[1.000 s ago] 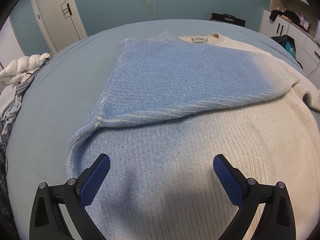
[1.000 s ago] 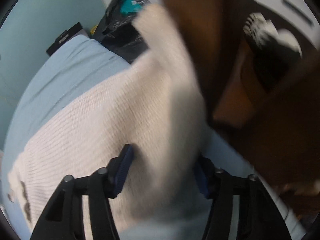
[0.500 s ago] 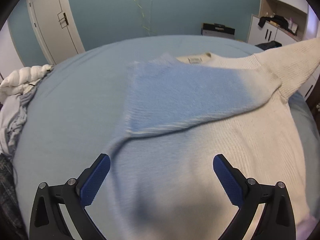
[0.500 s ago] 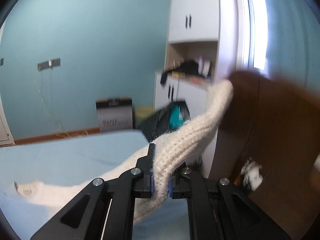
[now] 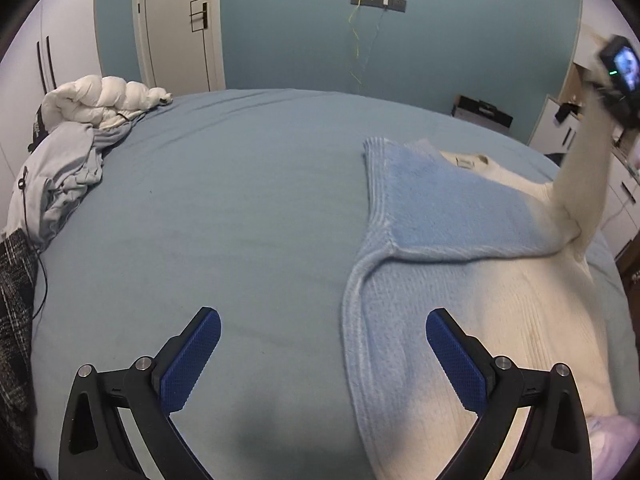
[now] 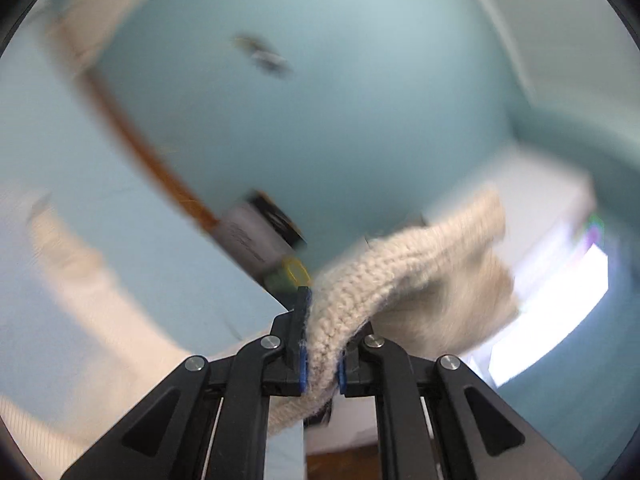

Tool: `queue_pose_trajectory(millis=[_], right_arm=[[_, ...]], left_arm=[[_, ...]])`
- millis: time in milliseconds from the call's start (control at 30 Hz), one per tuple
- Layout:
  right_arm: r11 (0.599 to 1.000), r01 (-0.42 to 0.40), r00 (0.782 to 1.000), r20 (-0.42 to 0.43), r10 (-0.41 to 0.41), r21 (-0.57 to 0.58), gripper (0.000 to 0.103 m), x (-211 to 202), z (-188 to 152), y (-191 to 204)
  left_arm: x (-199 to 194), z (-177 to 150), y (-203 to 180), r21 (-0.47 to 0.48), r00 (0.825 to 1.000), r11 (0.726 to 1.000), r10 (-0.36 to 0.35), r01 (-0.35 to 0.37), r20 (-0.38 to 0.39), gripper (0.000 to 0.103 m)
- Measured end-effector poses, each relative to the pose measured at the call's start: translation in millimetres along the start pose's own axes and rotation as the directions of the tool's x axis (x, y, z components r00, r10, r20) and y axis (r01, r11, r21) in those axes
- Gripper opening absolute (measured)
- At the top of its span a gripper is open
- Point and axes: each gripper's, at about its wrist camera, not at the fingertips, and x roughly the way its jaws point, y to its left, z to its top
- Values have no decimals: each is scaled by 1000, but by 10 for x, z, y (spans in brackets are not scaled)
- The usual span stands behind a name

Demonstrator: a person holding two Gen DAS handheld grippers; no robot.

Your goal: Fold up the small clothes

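Observation:
A knit sweater (image 5: 472,304), light blue fading to cream, lies flat on the blue bed (image 5: 224,216), its blue sleeve (image 5: 436,208) folded across the chest. My left gripper (image 5: 320,352) is open and empty, low over the sweater's left hem edge. My right gripper (image 6: 320,344) is shut on the cream sleeve (image 6: 400,280) and holds it high in the air. From the left wrist view that sleeve (image 5: 584,176) rises steeply at the right, up to the right gripper's body (image 5: 620,76).
A pile of white and grey clothes (image 5: 76,140) lies at the bed's left edge. A door (image 5: 176,24) and teal wall stand behind. White cabinets (image 5: 568,128) are at the right. The right wrist view is blurred.
My right gripper closed on the cream sleeve and lifted it up off the bed. My left gripper shifted left, off the sweater's middle to its left edge.

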Motion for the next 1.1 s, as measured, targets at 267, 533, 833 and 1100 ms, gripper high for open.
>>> queue_pose_trajectory(millis=[267, 533, 833, 1100], right_arm=[[796, -602, 794, -154, 588, -69, 82, -701, -35, 2143], [777, -594, 740, -236, 630, 209, 82, -712, -550, 2112], [672, -179, 689, -396, 607, 718, 82, 612, -1903, 1115], [543, -80, 623, -384, 682, 836, 81, 1419, -2387, 1090]], left_arm=[[-66, 0, 164, -32, 1000, 999, 8, -8, 15, 103], [-103, -38, 139, -36, 1000, 999, -12, 12, 1, 103], [-31, -93, -53, 21, 1000, 1000, -7, 7, -24, 103], [110, -99, -103, 50, 999, 999, 23, -21, -44, 103]])
